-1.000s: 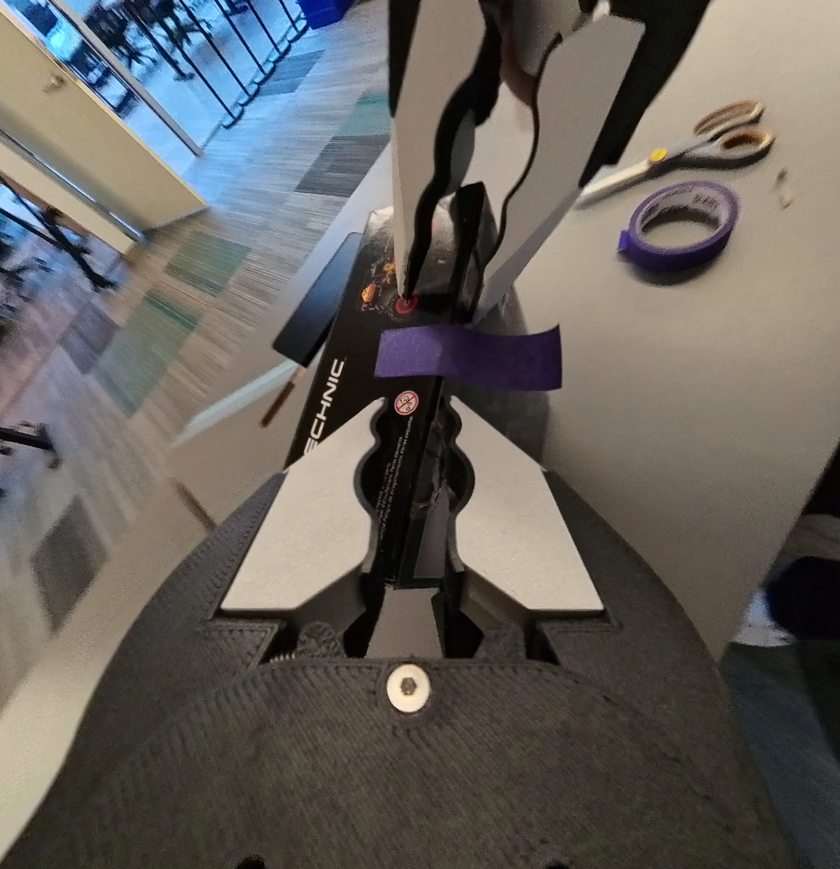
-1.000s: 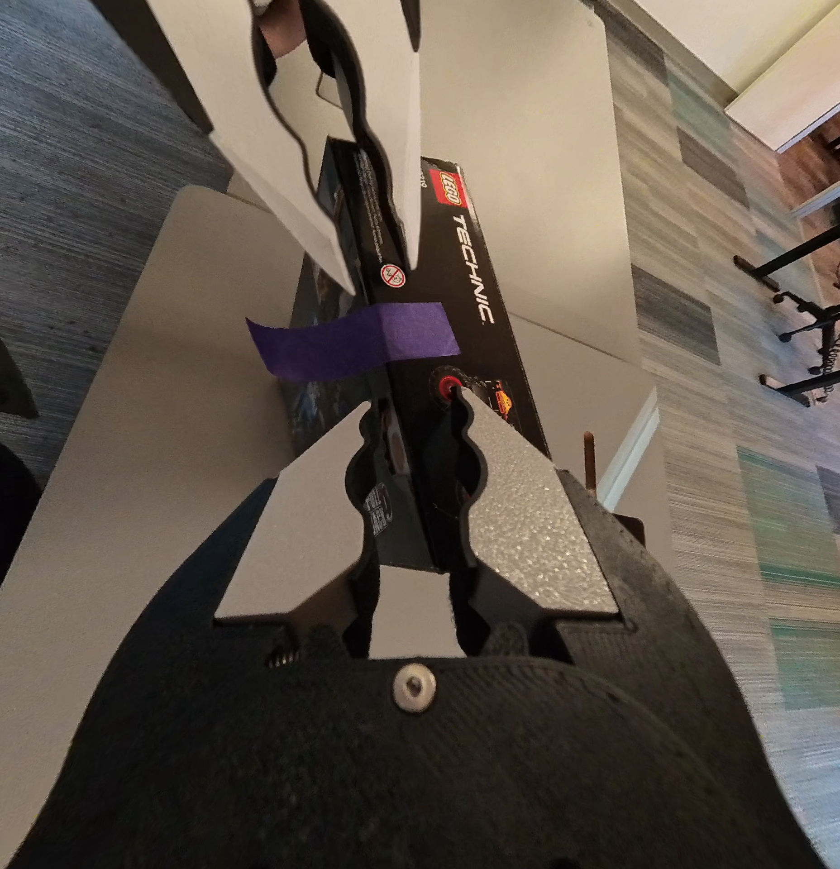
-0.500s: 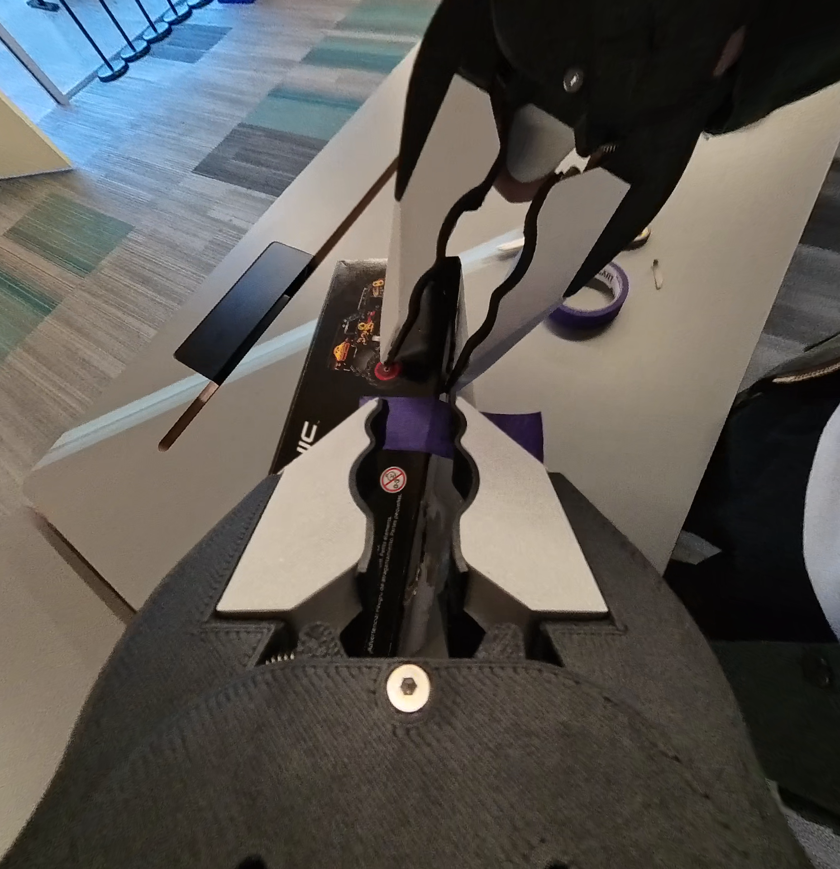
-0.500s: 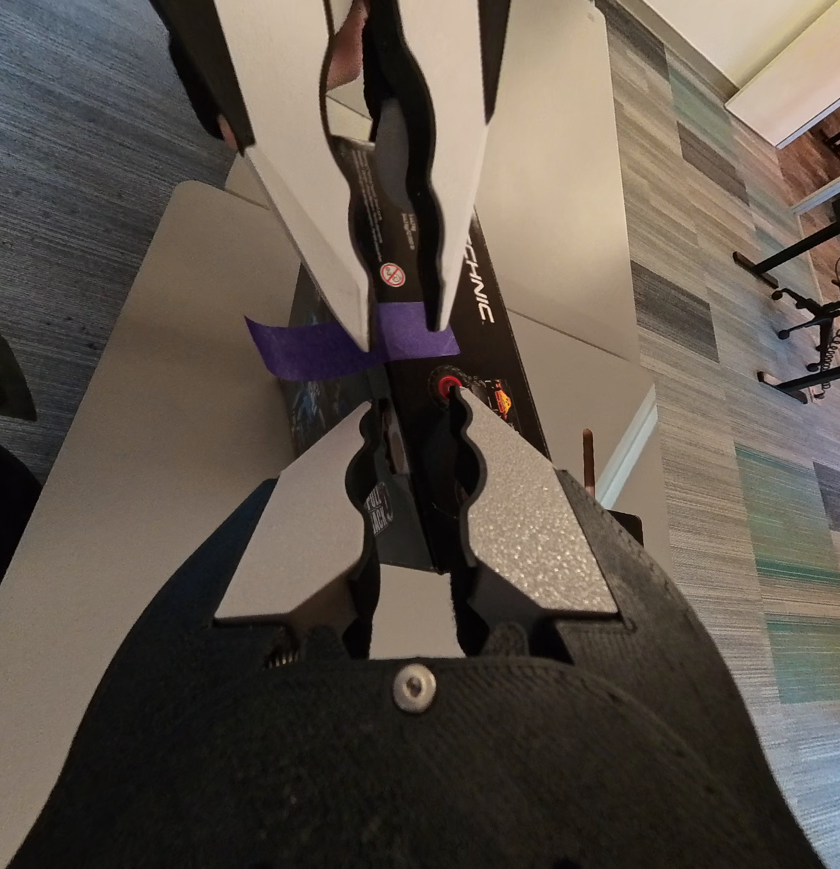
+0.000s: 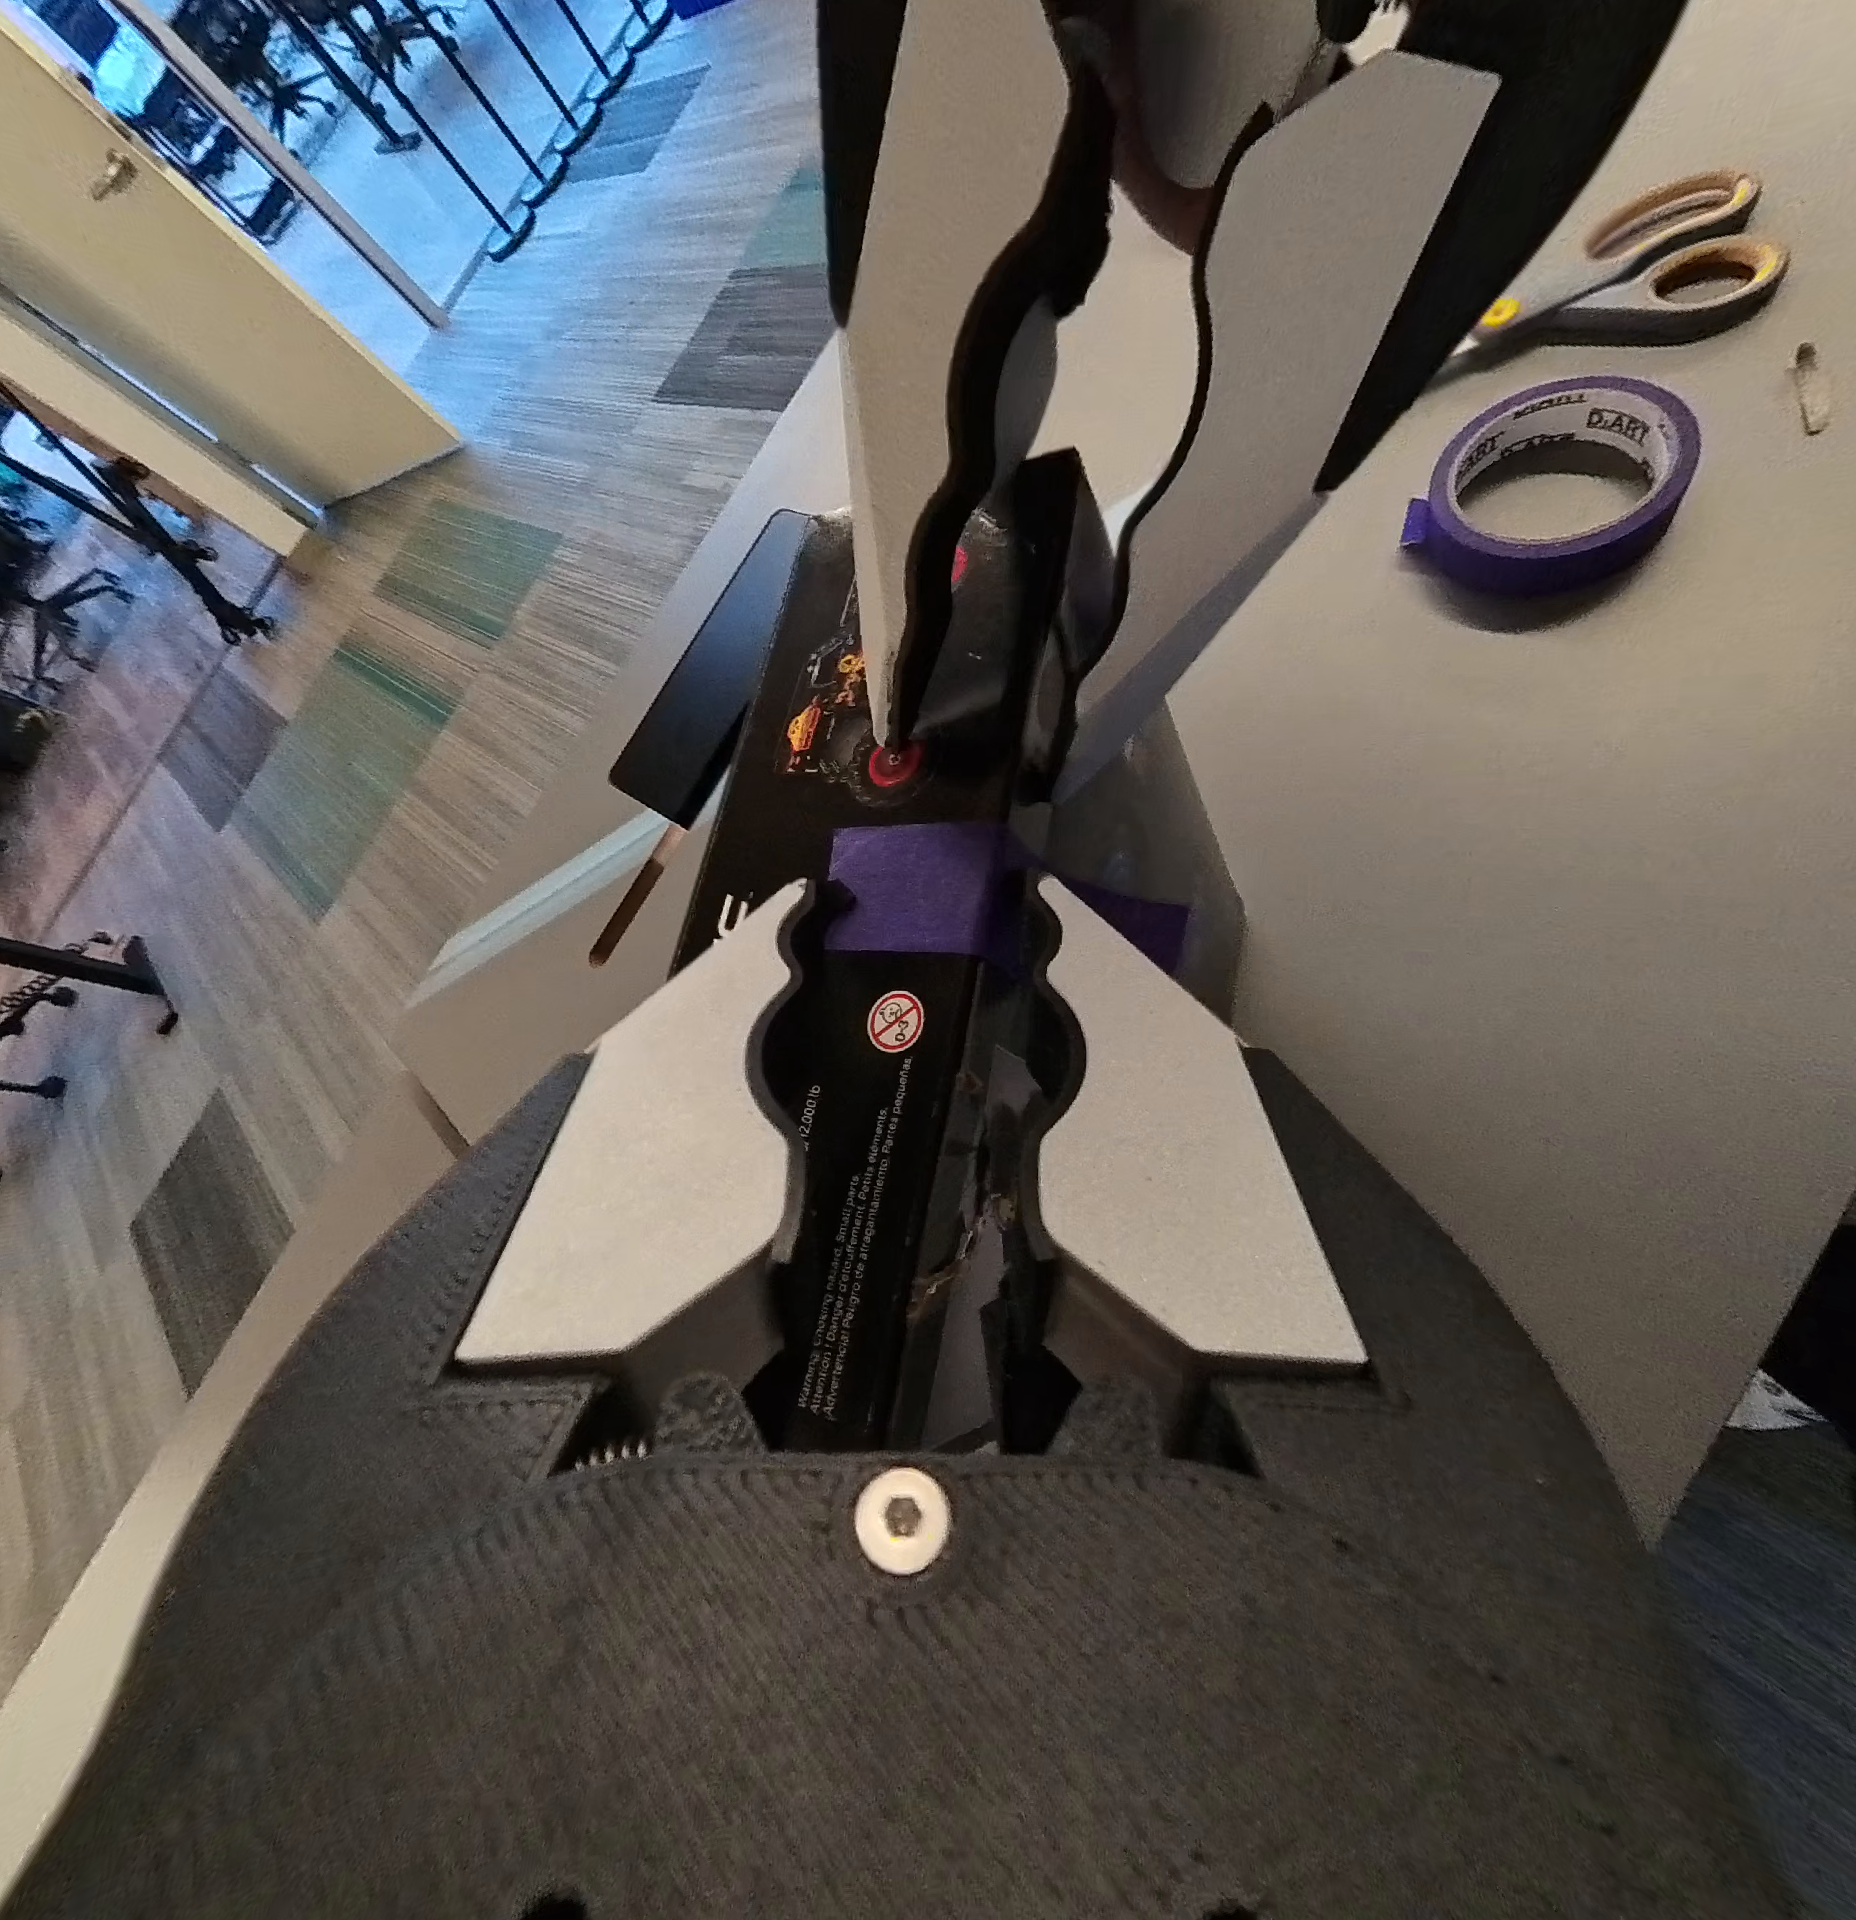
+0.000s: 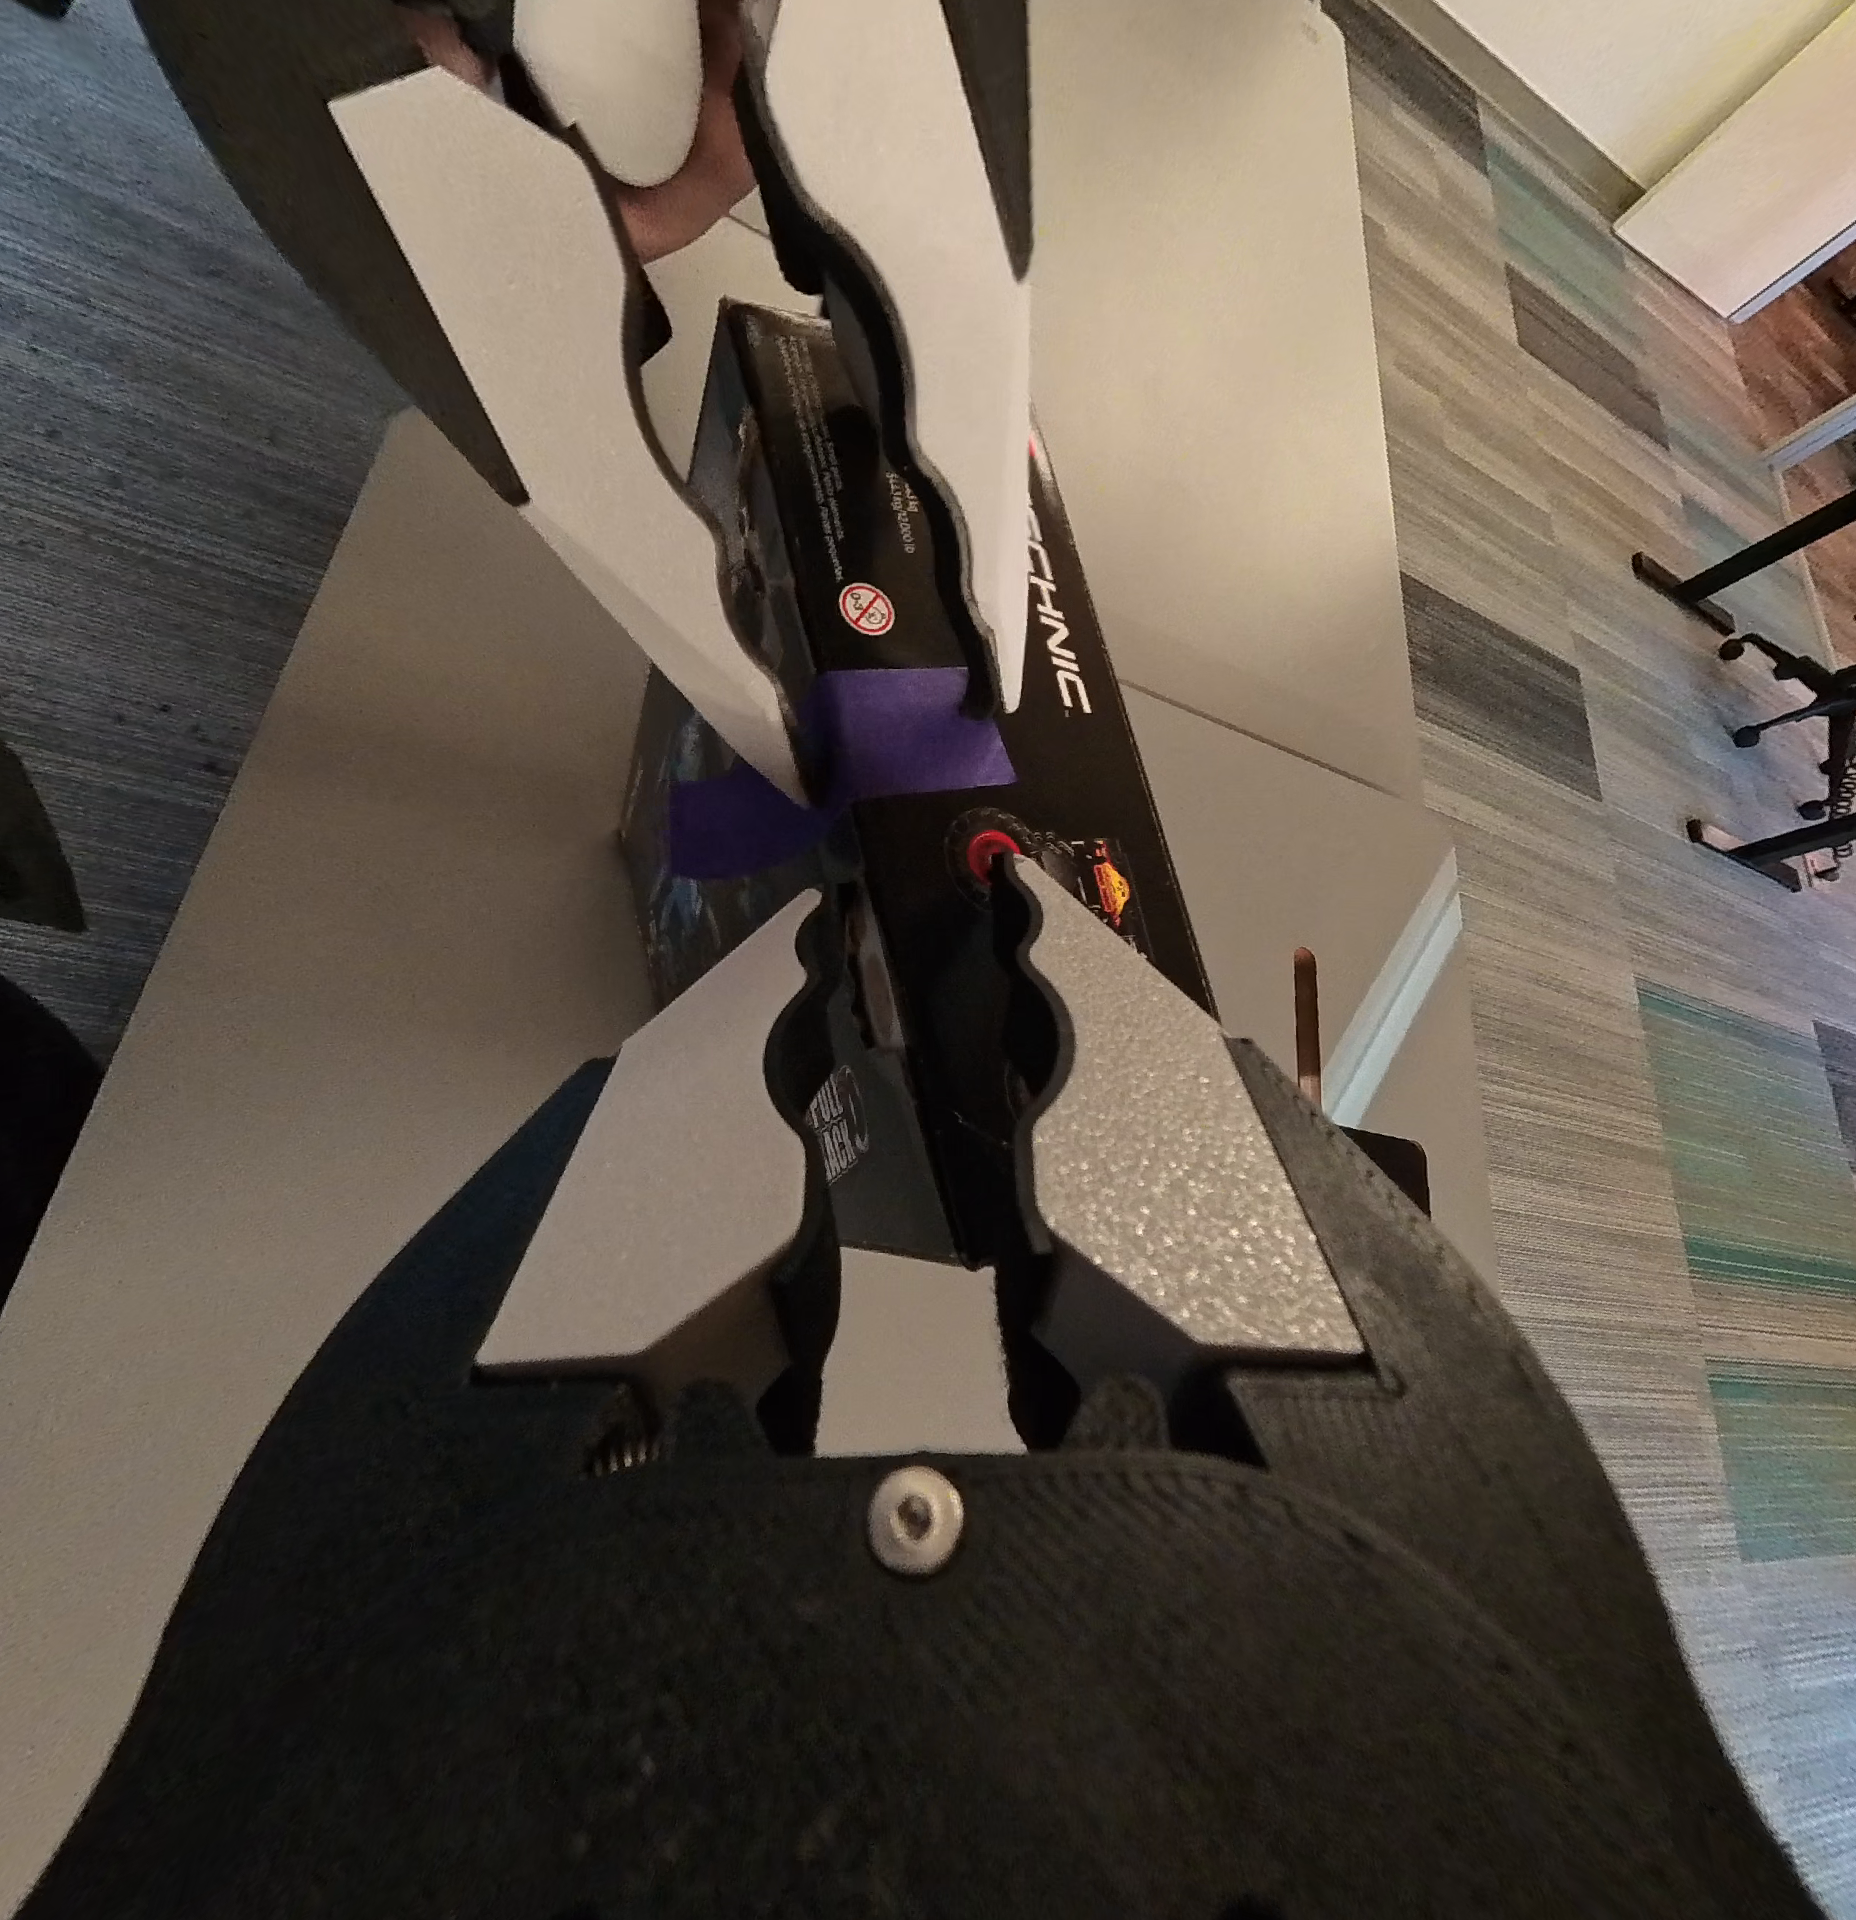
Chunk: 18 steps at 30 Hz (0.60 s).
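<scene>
A black toy box [image 5: 882,1143] stands on its narrow edge on the grey table [image 5: 1526,935]. A purple tape strip [image 5: 903,894] lies across its top edge. My left gripper [image 5: 922,883] is open and straddles the top edge, its fingertips at the strip. In the right wrist view, the left gripper [image 6: 893,753] has one fingertip on the strip [image 6: 903,727] and the other where the strip folds down the side. My right gripper [image 6: 913,878] is shut on the box [image 6: 1100,831] at its near end. It also shows in the left wrist view [image 5: 971,764], pads on both faces.
A roll of purple tape [image 5: 1526,561] and grey scissors [image 5: 1630,291] lie on the table to the right of the box. A dark flat panel [image 5: 706,686] juts out by the table's far edge. Carpeted floor [image 6: 1630,935] lies beyond the edge. The grippers are tip to tip, or close to it. The roll of purple tape [image 5: 1526,561] is about equally far from each gripper, around 35 cm.
My left gripper slid along the box's top to the tape and its jaws widened. The tape's free end, which stuck out sideways, now folds down the box's side. The right grasp is unchanged.
</scene>
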Each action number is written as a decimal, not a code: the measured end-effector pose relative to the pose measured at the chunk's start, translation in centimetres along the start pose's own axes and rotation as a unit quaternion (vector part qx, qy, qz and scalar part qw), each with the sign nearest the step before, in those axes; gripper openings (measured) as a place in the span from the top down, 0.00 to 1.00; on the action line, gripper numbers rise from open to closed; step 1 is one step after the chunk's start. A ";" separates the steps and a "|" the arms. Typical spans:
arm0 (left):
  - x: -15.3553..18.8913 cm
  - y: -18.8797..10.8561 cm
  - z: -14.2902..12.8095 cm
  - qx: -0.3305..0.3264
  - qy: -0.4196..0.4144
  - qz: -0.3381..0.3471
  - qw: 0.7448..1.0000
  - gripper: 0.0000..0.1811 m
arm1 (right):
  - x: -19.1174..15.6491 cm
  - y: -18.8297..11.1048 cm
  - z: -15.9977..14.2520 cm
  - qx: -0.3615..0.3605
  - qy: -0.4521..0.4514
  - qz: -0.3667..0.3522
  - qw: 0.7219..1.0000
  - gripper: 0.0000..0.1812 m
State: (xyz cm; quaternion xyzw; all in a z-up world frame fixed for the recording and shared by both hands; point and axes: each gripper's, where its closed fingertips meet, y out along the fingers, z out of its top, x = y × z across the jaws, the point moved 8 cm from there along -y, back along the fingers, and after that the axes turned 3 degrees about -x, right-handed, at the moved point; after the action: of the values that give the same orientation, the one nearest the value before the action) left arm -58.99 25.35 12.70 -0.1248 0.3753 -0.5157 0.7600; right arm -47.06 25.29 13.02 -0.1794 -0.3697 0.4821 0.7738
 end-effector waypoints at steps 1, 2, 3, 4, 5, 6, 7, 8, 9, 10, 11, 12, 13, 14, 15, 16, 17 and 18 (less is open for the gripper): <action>0.1 0.0 0.0 0.002 0.004 0.004 1.000 0.80 | 0.0 0.0 0.0 0.000 0.000 0.000 1.000 0.84; 0.1 0.0 -0.1 0.004 0.009 0.010 1.000 0.80 | 0.0 0.0 0.0 0.000 0.000 0.000 1.000 0.84; 0.2 0.1 -0.1 0.006 0.014 0.016 1.000 0.80 | 0.0 0.0 0.0 0.000 0.001 0.001 1.000 0.84; 0.3 0.1 -0.2 0.008 0.021 0.023 0.999 0.79 | 0.0 0.0 0.0 0.000 0.001 0.001 1.000 0.84; 0.5 0.2 -0.2 0.009 0.031 0.032 0.999 0.79 | 0.0 0.0 0.0 0.000 0.001 0.001 1.000 0.84; 0.6 0.3 -0.3 0.009 0.043 0.043 0.998 0.77 | 0.0 0.0 0.0 0.000 0.002 0.001 1.000 0.84; 0.8 0.5 -0.4 0.009 0.057 0.055 0.997 0.76 | 0.0 0.0 0.0 0.000 0.001 0.001 1.000 0.84; 1.0 0.7 -0.6 0.005 0.071 0.065 0.995 0.72 | 0.0 0.0 0.0 0.001 0.001 0.001 1.000 0.84; 1.3 1.0 -0.8 -0.003 0.090 0.080 0.993 0.68 | -0.1 -0.1 0.0 0.001 0.001 0.001 1.000 0.84; 1.5 1.3 -0.9 -0.007 0.110 0.096 0.989 0.66 | -0.1 -0.1 0.0 0.000 0.001 0.000 1.000 0.84; 1.7 1.5 -1.0 -0.009 0.124 0.106 0.987 0.64 | -0.1 -0.1 0.0 0.001 0.002 0.000 1.000 0.84; 1.8 1.6 -1.1 -0.008 0.131 0.114 0.985 0.63 | -0.1 -0.1 0.0 0.001 0.001 -0.001 1.000 0.84; 1.9 1.7 -1.2 -0.005 0.135 0.120 0.984 0.63 | -0.1 -0.1 0.0 0.001 0.001 -0.001 1.000 0.84; 1.9 1.7 -1.2 -0.002 0.139 0.123 0.983 0.62 | 0.0 -0.1 0.0 0.001 0.001 -0.001 1.000 0.84; 2.0 1.7 -1.3 0.000 0.144 0.127 0.981 0.62 | 0.0 -0.1 0.0 0.001 0.001 -0.001 1.000 0.84; 2.0 1.8 -1.4 0.003 0.150 0.131 0.980 0.61 | 0.0 -0.1 0.0 0.001 0.001 -0.002 1.000 0.84; 2.1 1.8 -1.5 0.004 0.156 0.134 0.979 0.61 | 0.0 -0.1 0.0 0.002 0.000 -0.002 1.000 0.84; 2.2 1.9 -1.5 0.002 0.163 0.134 0.977 0.60 | 0.0 -0.1 0.0 0.002 0.000 -0.002 1.000 0.84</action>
State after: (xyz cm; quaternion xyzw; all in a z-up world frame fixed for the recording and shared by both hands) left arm -58.35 24.59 9.59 0.0143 0.5066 -0.4234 0.7510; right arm -47.06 25.22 13.06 -0.1773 -0.3690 0.4811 0.7752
